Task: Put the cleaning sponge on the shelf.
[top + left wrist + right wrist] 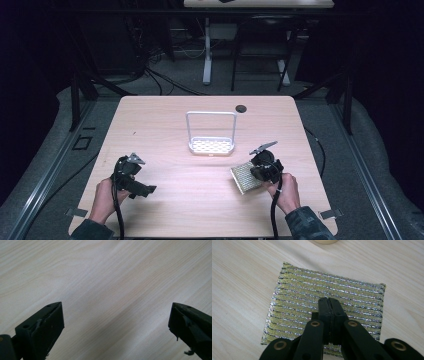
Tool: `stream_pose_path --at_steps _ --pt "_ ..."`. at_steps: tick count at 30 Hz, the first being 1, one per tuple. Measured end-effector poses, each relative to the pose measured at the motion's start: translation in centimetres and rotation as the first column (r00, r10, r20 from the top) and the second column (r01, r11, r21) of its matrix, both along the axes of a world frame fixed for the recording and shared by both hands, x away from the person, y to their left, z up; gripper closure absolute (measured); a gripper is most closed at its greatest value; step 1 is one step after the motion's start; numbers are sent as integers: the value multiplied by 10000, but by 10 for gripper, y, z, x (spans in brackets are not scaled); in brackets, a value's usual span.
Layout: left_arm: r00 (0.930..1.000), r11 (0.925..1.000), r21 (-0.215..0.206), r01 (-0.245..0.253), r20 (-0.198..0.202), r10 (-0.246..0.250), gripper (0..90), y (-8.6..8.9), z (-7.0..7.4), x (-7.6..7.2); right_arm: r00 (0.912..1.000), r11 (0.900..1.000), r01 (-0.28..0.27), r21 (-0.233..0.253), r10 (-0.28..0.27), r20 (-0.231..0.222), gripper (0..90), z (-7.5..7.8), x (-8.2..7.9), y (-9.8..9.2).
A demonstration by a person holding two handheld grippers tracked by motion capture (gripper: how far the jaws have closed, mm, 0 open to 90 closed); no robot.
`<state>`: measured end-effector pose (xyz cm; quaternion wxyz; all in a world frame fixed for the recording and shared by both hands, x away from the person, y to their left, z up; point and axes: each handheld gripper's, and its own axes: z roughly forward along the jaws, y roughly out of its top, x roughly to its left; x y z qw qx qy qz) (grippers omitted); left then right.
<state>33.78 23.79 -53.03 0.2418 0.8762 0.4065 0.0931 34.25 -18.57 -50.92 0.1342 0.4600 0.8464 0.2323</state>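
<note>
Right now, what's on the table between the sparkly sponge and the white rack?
Nothing: in the high view, only bare table lies between the sponge and the white rack.

No readable text, no labels, no brand marks, no numbers, no signs on anything in these views

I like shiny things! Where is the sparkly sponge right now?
In the high view the sponge lies on the table's near right part, right by the right gripper, a little nearer than the white rack.
</note>
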Motion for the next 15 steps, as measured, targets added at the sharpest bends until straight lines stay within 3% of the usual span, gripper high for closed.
stream_pose_path --at_steps 15 --pt "9998 9999 67 123 -160 -122 1 -1 -1 0 9989 9991 -391 -134 394 235 897 6 0 14"
